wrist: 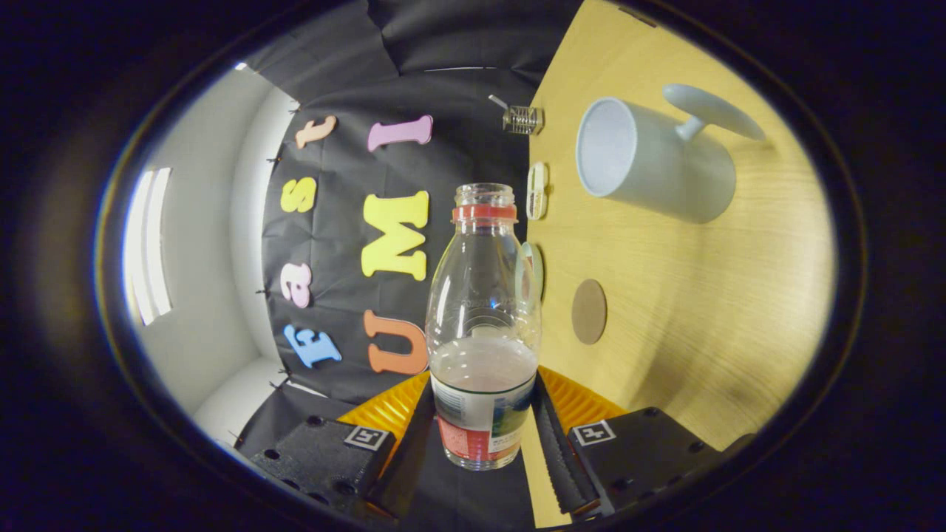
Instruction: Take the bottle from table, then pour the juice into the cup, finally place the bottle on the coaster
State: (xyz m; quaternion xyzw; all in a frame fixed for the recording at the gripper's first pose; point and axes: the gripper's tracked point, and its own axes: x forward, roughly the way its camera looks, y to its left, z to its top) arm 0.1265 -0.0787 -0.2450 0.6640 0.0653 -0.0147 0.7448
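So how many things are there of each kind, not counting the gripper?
Bottle, held between the gripper fingers: 1
Cup: 1
Coaster: 1
Small items at the table's far edge, too small to identify: 2
Total: 5

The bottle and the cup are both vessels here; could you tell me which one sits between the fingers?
The clear bottle, uncapped and partly filled with juice, is gripped between the gripper fingers. The pale cup with a handle stands apart on the table, beyond the round coaster.

Wooden table, black cloth wall — white walls
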